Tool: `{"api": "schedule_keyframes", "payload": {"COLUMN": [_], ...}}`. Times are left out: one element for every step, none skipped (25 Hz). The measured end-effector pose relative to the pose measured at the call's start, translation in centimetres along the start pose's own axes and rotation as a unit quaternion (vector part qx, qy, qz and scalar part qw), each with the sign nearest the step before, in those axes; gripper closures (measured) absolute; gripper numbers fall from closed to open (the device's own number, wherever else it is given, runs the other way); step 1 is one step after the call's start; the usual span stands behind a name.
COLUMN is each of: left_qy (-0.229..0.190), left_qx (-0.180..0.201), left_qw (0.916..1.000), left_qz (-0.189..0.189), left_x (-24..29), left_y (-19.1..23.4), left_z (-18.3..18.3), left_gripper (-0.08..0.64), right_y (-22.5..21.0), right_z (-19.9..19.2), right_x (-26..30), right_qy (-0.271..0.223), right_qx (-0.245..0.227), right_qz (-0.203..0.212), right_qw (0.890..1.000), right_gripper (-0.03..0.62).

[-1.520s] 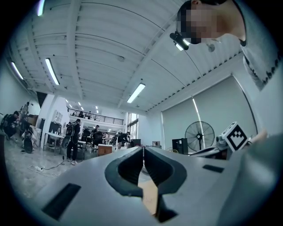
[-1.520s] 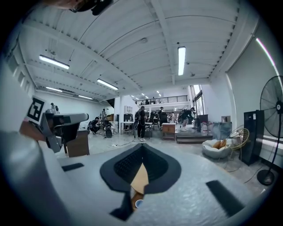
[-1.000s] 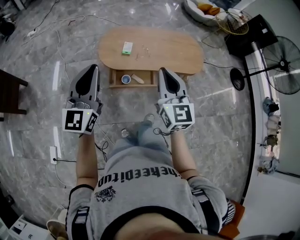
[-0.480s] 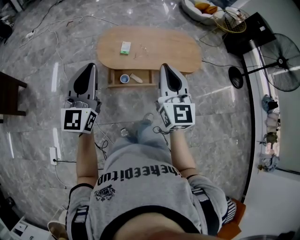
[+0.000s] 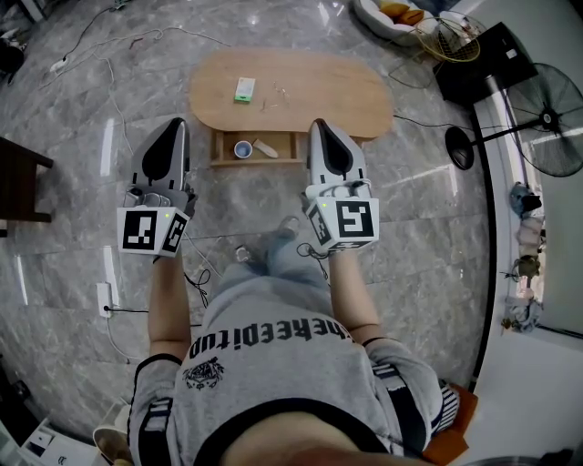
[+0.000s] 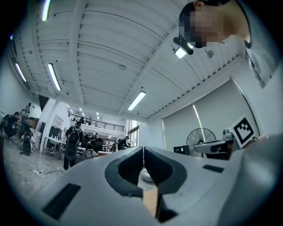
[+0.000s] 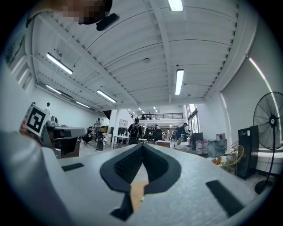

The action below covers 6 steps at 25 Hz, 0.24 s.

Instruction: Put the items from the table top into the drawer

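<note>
A low oval wooden table (image 5: 346, 91) stands ahead of me. A green and white box (image 5: 244, 89) lies on it, with a small thin pale item (image 5: 273, 98) beside it. The table's drawer (image 5: 219, 157) is pulled open toward me and holds a small round blue and white item (image 5: 243, 150) and a beige item (image 5: 266, 148). My left gripper (image 5: 176, 122) is held in the air short of the drawer's left end, shut and empty (image 6: 143, 148). My right gripper (image 5: 318, 124) hovers near the drawer's right end, also shut and empty (image 7: 142, 145).
Marble floor surrounds the table, with cables (image 5: 118, 109) at the left and a power strip (image 5: 103, 298). A dark piece of furniture (image 5: 18, 177) sits at the far left. A black box (image 5: 483, 64), standing fans (image 5: 556, 114) and a white pet bed (image 5: 392, 20) are at the right.
Both grippers stay shut and almost still; the right one has shifted only slightly toward the table.
</note>
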<state>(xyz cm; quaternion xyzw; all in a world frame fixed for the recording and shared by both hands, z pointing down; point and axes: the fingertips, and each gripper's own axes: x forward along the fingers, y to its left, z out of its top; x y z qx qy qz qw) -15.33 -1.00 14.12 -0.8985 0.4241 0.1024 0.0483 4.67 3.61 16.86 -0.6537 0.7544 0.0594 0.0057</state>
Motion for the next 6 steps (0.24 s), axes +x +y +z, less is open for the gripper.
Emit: {"api": "schedule_keyframes", "payload": {"left_qy": [0.000,0.000,0.000,-0.001,-0.001,-0.002], "left_qx": [0.000,0.000,-0.001,-0.001,-0.002,-0.002], "left_qw": [1.0000,1.0000,1.0000,1.0000,1.0000,1.0000], "left_qz": [0.000,0.000,0.000,0.000,0.000,0.000], "left_x": [-0.04,-0.07,-0.08,-0.07,-0.05,-0.03], "left_y": [-0.01,-0.04,-0.07,-0.11,-0.15,-0.18], "left_z": [0.01,0.05,0.12,0.22,0.32,0.43], "left_gripper": [0.549,0.549,0.549,0.548,0.549,0.549], "right_y": [0.03,0.05,0.05,0.04,0.02,0.00], "right_z": [0.01,0.05,0.13,0.24,0.36,0.49], "right_x": [-0.05,-0.11,-0.16,-0.20,-0.23,-0.25], "right_qy": [0.000,-0.001,-0.001,-0.002,-0.002,-0.002], "right_qx": [0.001,0.001,0.001,0.001,0.000,0.000], "right_qz": [0.000,0.000,0.000,0.001,0.001,0.001], "right_qw": [1.000,1.000,1.000,1.000,1.000,1.000], "right_gripper": [0.589,0.589,0.589,0.589,0.589,0.589]}}
